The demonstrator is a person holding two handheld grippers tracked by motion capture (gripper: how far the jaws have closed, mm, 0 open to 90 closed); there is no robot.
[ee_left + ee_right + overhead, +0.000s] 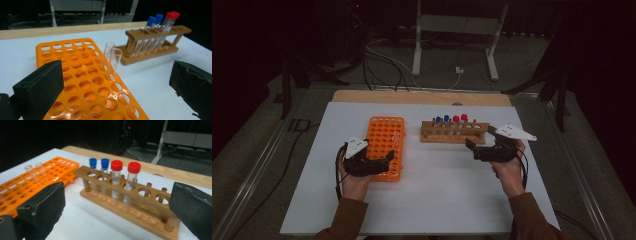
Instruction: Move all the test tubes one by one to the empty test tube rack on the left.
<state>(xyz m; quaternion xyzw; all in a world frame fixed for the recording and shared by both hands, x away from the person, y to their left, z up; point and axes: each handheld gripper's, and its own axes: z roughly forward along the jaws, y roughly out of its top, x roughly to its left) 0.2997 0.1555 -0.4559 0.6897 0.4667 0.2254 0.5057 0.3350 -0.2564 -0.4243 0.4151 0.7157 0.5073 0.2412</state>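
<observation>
An orange tube rack (386,145) lies left of centre on the white table (437,195). Two clear uncapped tubes (112,60) stand in holes near its right edge. A wooden rack (454,132) to the right holds two blue-capped tubes (98,163) and two red-capped tubes (125,167), all upright. My left gripper (371,159) hovers over the orange rack's (82,80) near end, open, with nothing between its jaws; the clear tubes stand ahead of it. My right gripper (482,139) is open just right of the wooden rack (120,187), facing the capped tubes, and holds nothing.
The wooden rack has several free holes at its right end. A bare wooden strip (422,96) runs along the table's far edge. Behind it, cables and a metal stand (457,25) sit on the floor. White table surface spreads in front of both racks.
</observation>
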